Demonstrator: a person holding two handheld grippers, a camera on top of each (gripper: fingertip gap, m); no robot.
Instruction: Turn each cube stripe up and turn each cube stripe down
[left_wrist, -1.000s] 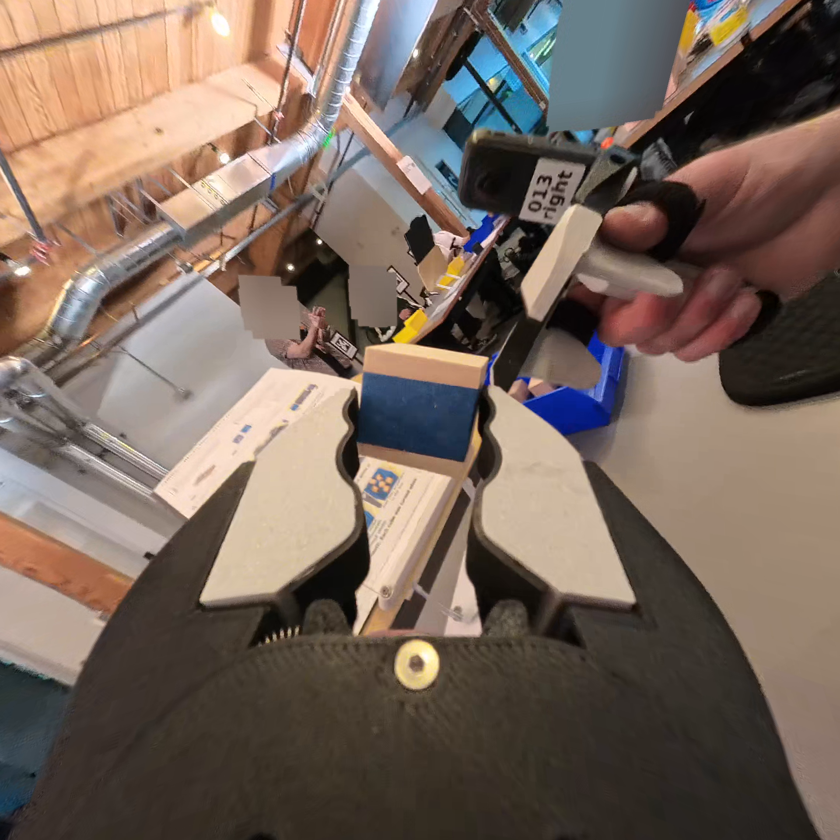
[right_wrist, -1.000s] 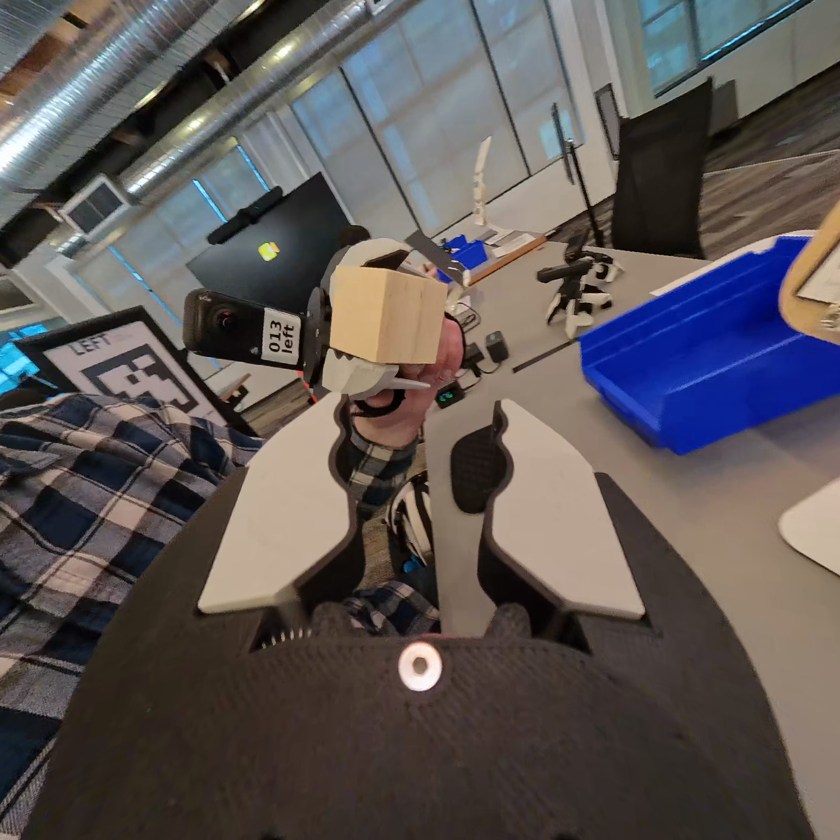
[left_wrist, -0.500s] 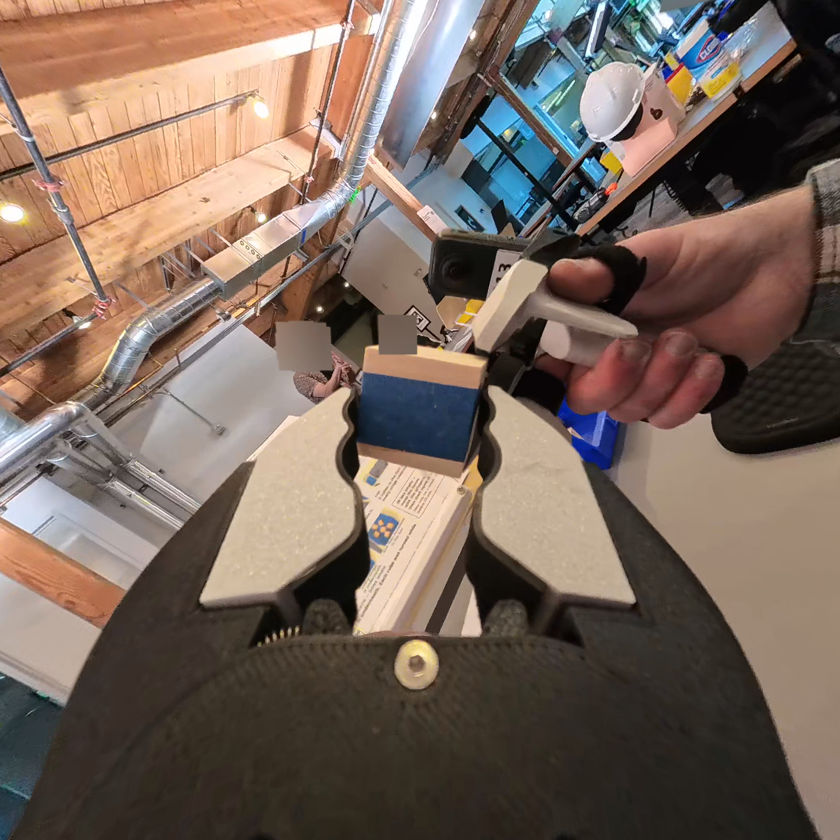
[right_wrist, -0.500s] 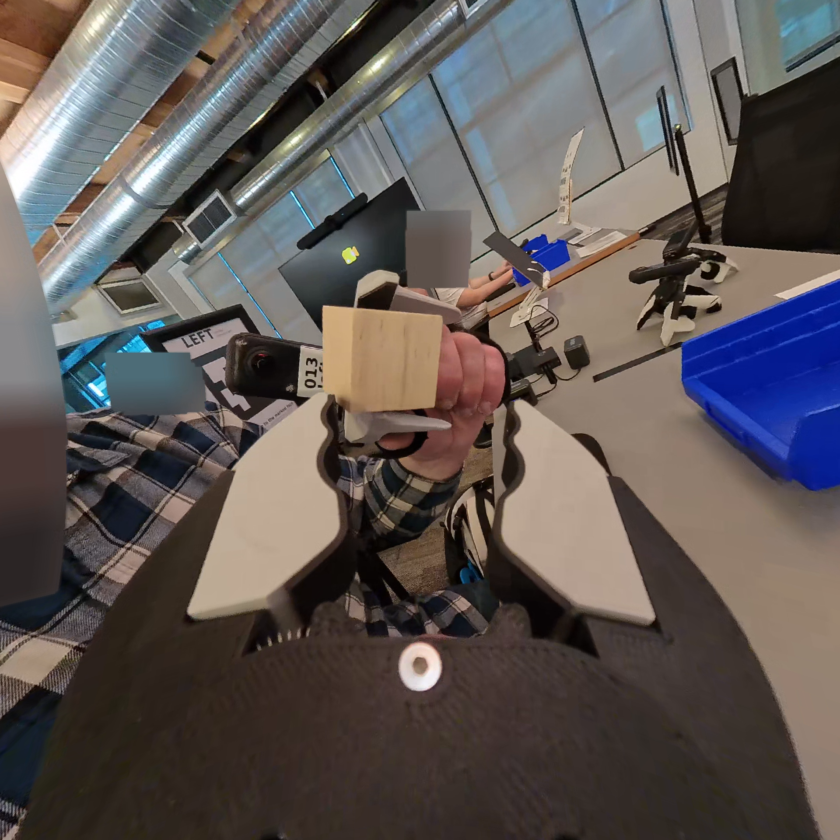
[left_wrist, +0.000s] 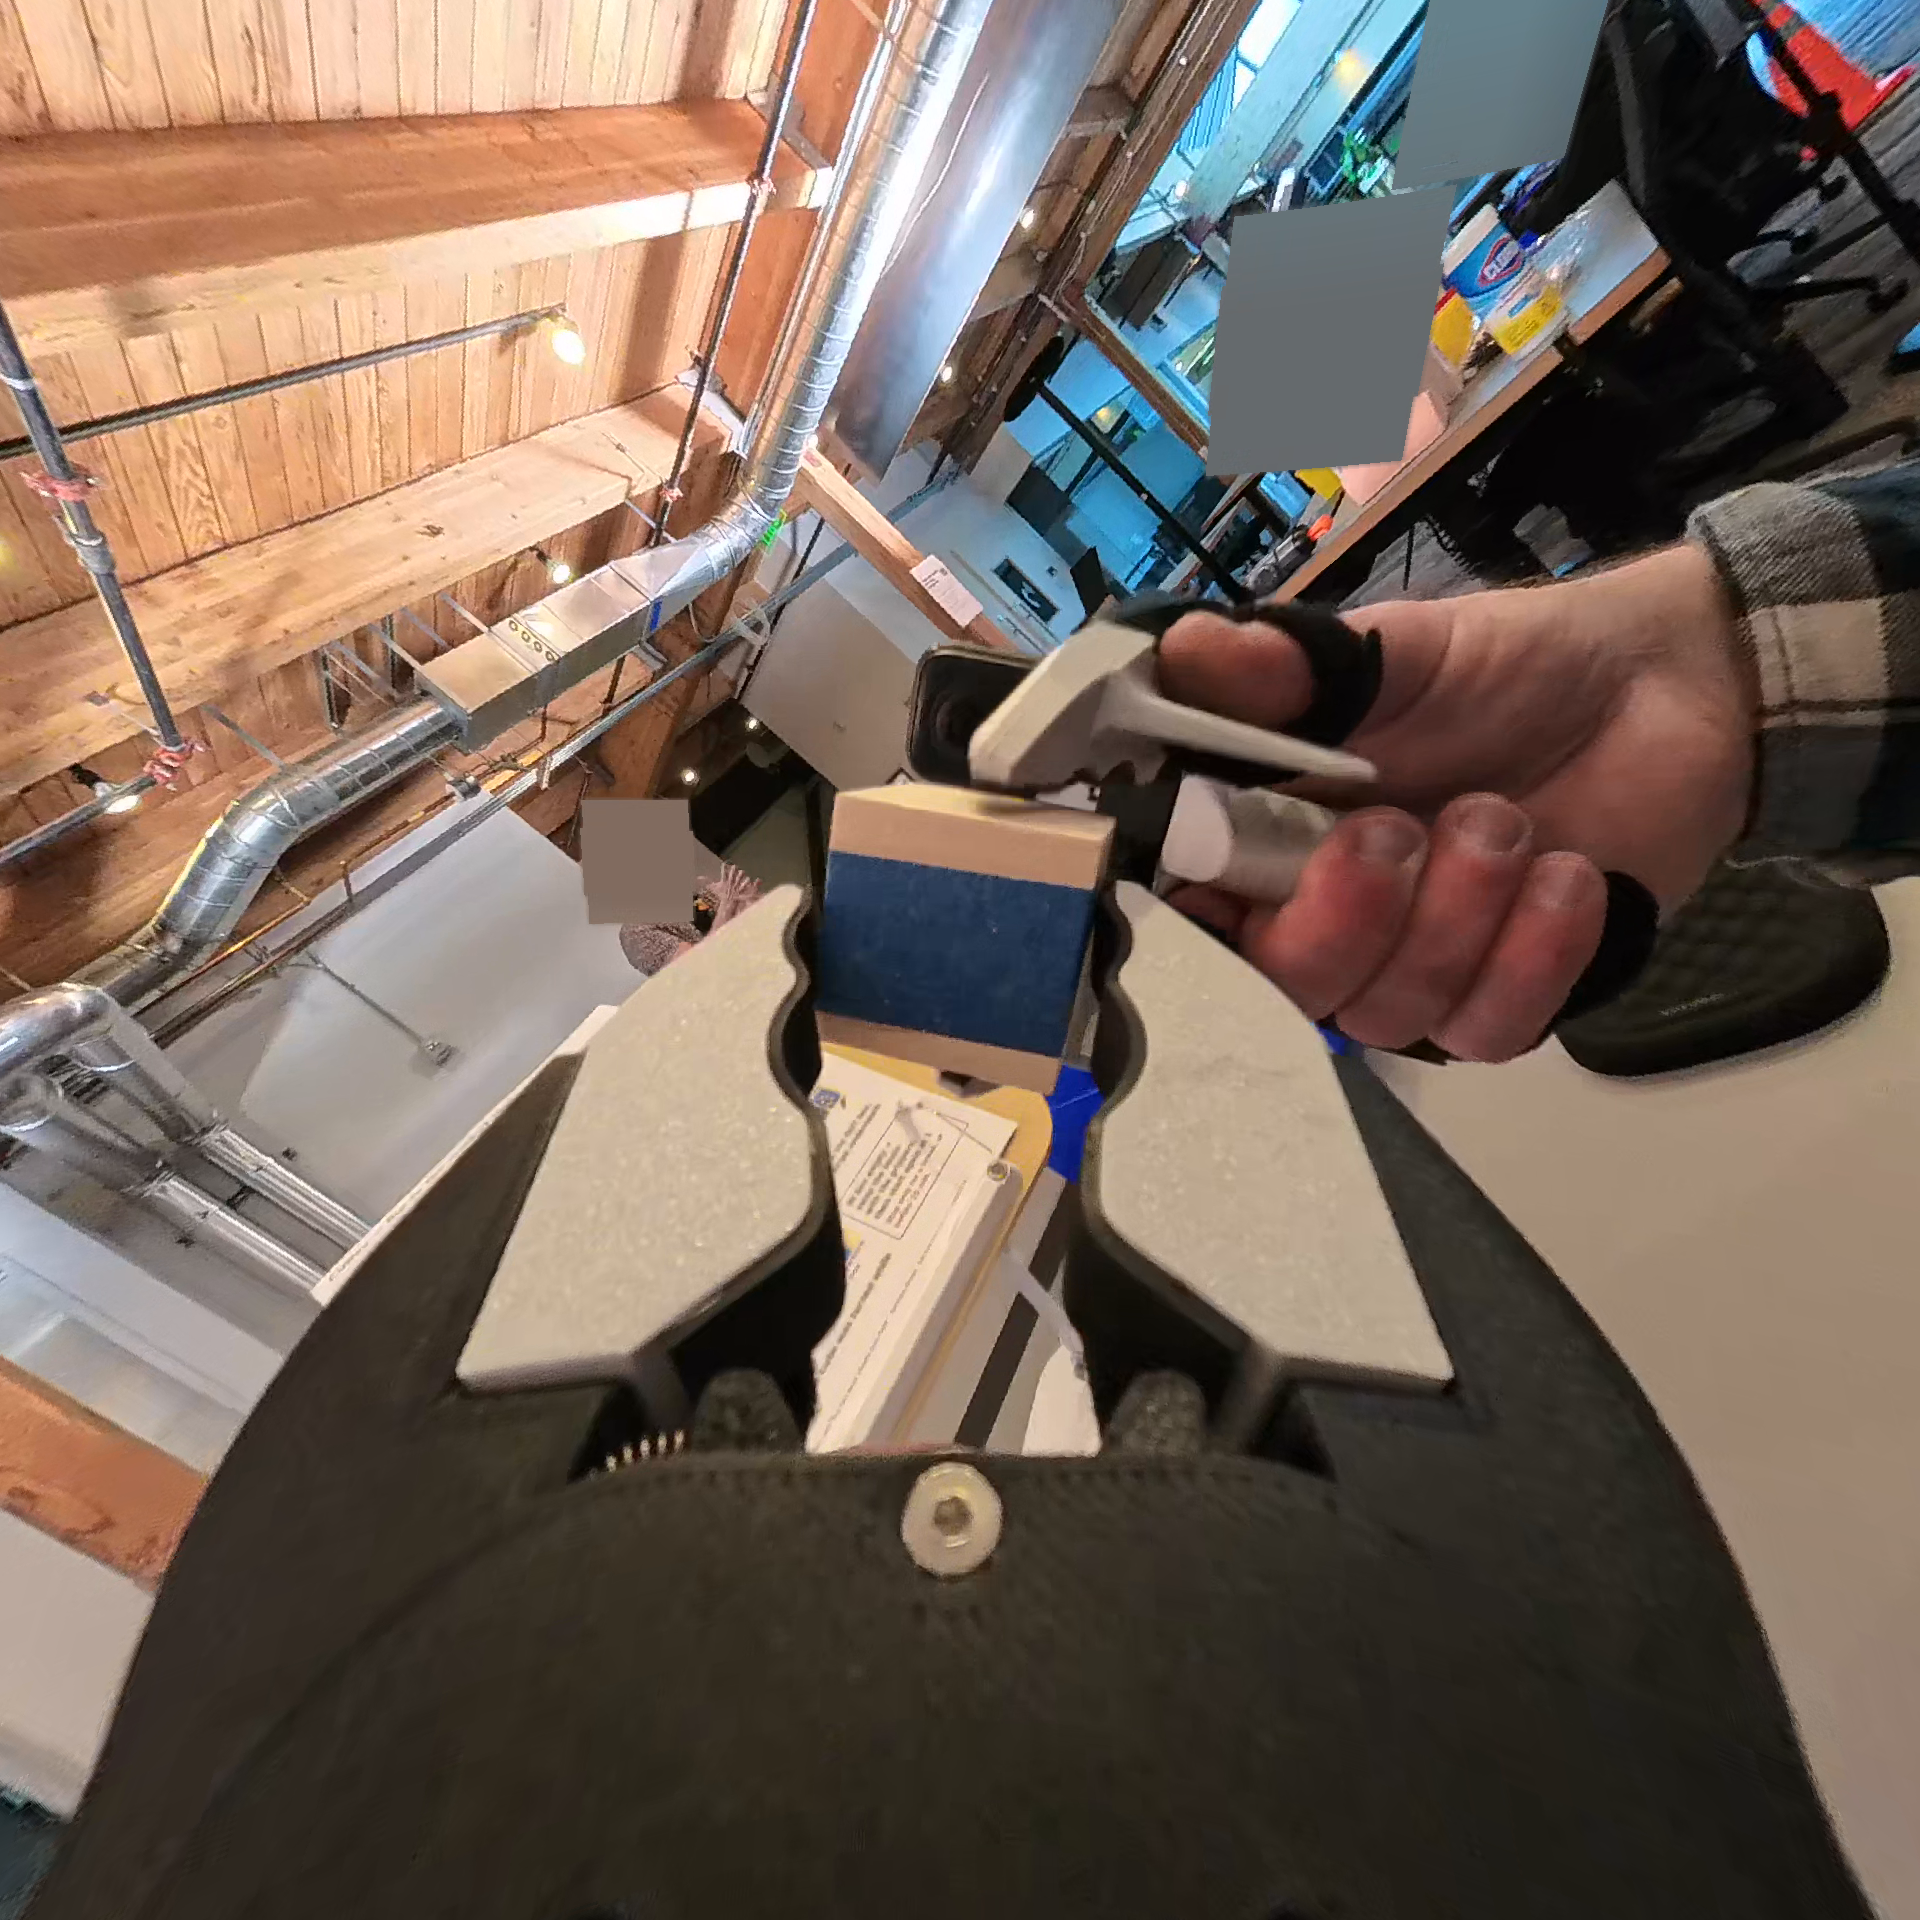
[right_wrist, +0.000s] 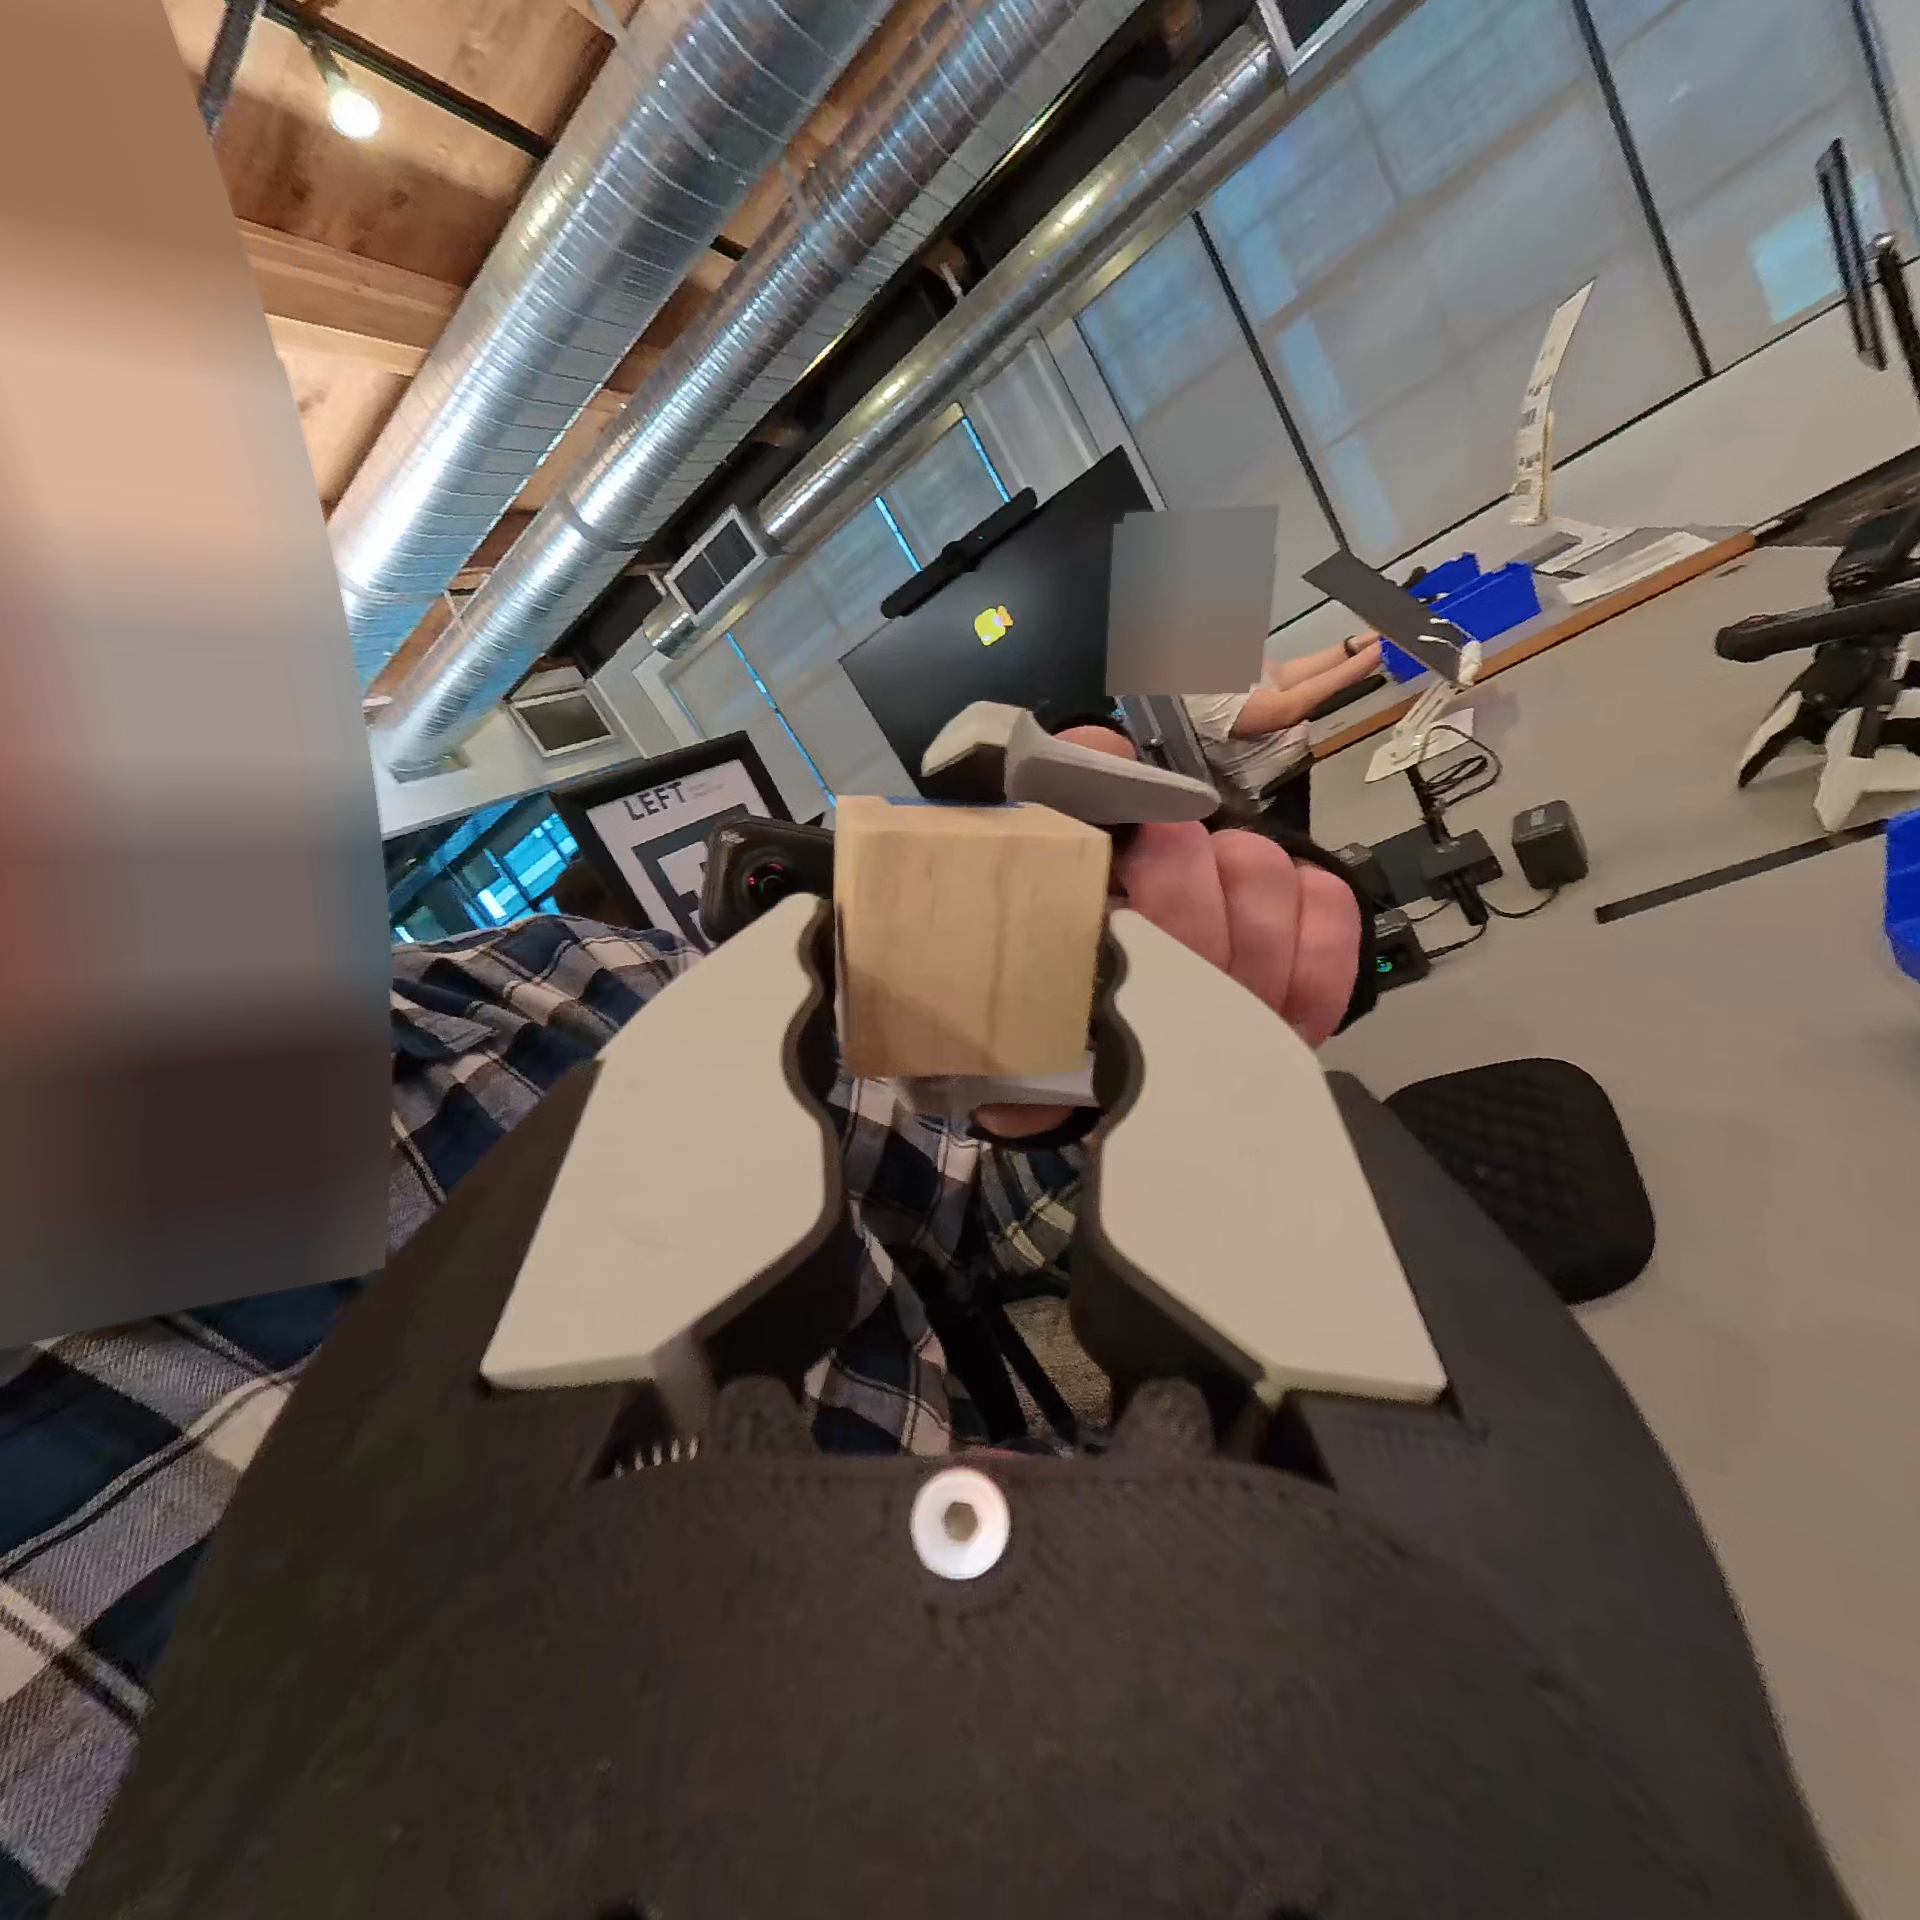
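A wooden cube (left_wrist: 956, 935) with a wide blue stripe is held up in the air between both grippers. My left gripper (left_wrist: 956, 914) is shut on its left and right sides, with the stripe facing the left wrist camera. In that view one finger of the right gripper (left_wrist: 1060, 707) lies on the cube's top. In the right wrist view the cube (right_wrist: 966, 945) shows a plain wood face with a blue edge at the top. My right gripper (right_wrist: 964, 935) has its pads against the cube's sides. The left gripper's finger (right_wrist: 1039, 769) lies along the cube's top.
A grey table (left_wrist: 1662, 1299) lies below, with a board bearing printed paper (left_wrist: 914, 1174) and a blue bin (right_wrist: 1907, 904). A black mesh chair back (right_wrist: 1538, 1164) stands near the table edge. The person's plaid sleeve (right_wrist: 520, 997) and hands are close behind the cube.
My right gripper opened wide, moved in around the cube held by my left gripper, and closed its pads on it. My left gripper kept its grasp.
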